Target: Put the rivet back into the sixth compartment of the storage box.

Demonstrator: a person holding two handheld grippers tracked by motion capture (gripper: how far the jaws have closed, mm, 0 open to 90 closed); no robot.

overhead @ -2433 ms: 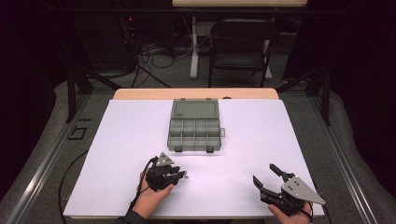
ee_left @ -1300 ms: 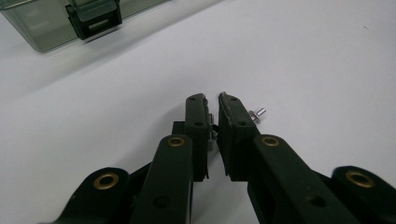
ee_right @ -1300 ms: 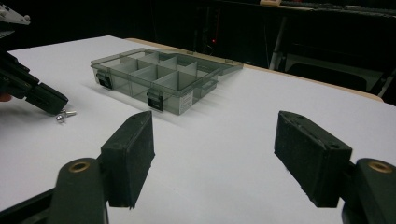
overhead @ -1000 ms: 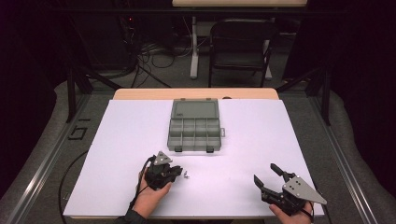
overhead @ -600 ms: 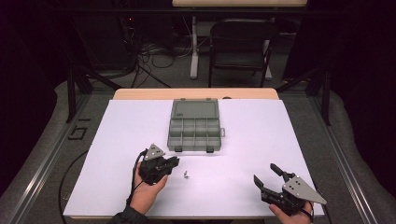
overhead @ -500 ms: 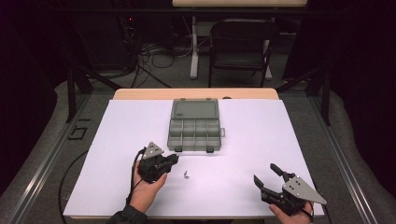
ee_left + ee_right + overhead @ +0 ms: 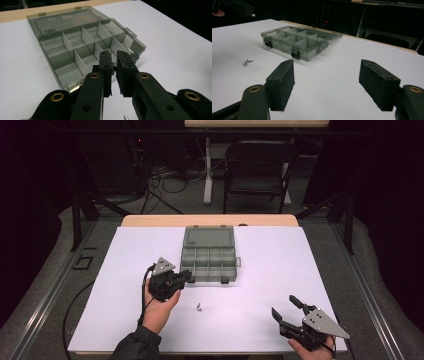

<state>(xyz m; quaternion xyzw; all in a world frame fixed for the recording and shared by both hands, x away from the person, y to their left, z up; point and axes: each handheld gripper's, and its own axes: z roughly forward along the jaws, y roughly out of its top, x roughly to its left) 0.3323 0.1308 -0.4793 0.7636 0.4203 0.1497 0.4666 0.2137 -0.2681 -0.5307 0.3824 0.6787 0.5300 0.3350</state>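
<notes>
- While our left gripper (image 7: pixel 113 56) clenches a small screw (image 7: pixel 114 68) between its fingers, we hold it just above the compartment box's (image 7: pixel 209 257) near edge.
- Two loose screws (image 7: pixel 200 307) lie on the white surface (image 7: pixel 280 265).
- Our right gripper (image 7: pixel 287 310) rests with fingers released, well apart.

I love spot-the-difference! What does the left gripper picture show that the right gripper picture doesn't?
Left gripper view: a close look at the left gripper, its jaws nearly together and pinching a small screw in front of the box.

Right gripper view: the right gripper with jaws wide apart and nothing between them, loose screws lying on the table, and the box's black latches.

Both: the grey box with compartments, its lid open, on the white table.
</notes>
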